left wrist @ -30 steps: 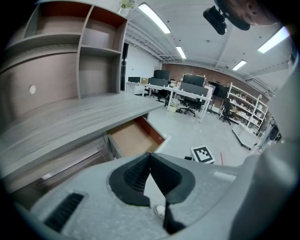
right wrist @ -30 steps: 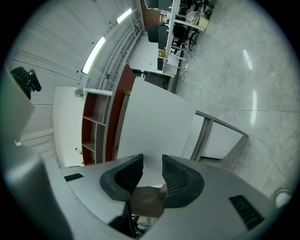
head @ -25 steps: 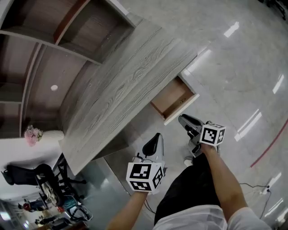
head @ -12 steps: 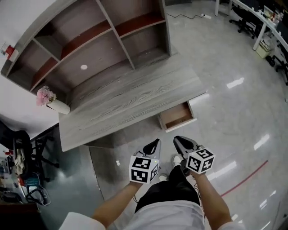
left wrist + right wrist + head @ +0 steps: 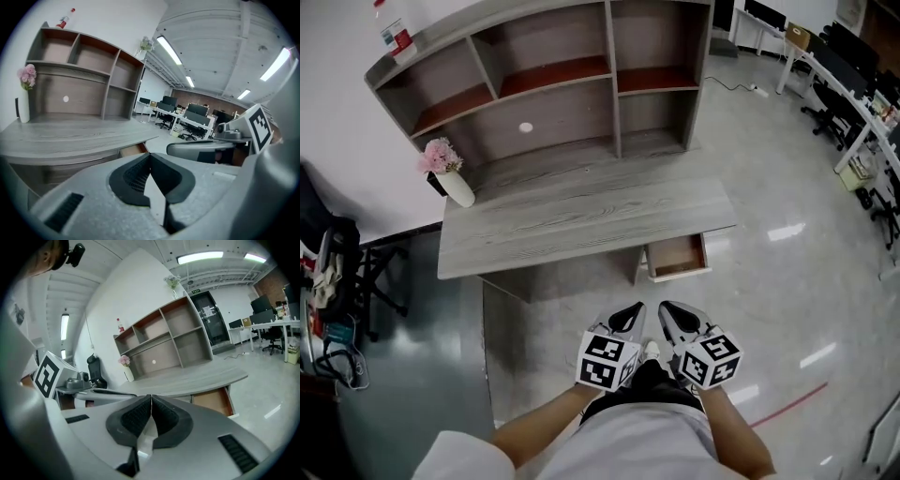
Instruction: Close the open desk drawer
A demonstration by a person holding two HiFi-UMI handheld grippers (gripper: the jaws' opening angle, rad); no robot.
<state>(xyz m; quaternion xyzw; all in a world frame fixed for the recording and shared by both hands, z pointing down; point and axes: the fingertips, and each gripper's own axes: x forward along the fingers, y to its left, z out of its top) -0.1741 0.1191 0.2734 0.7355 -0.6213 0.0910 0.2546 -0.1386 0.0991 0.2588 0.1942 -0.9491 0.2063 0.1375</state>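
The grey wood desk (image 5: 581,220) stands ahead of me in the head view. Its drawer (image 5: 678,255) is pulled out at the right end, brown inside with a pale front; nothing shows in it. My left gripper (image 5: 628,317) and right gripper (image 5: 672,317) hang side by side over the floor, short of the desk and apart from the drawer. The left gripper (image 5: 150,154) is shut on nothing. The right gripper (image 5: 151,397) has just been closing and is now shut, nothing between its pads. The drawer (image 5: 213,401) shows beyond its jaws.
A shelf unit (image 5: 553,84) sits at the back of the desk, with a white vase of pink flowers (image 5: 450,178) at its left end and a bottle (image 5: 394,37) on top. A black office chair (image 5: 337,272) stands left; more desks and chairs (image 5: 853,84) far right.
The head view has swung so the desk now lies square ahead and farther off. Both grippers have risen and drawn together. The right one rolled upright and its jaws closed.
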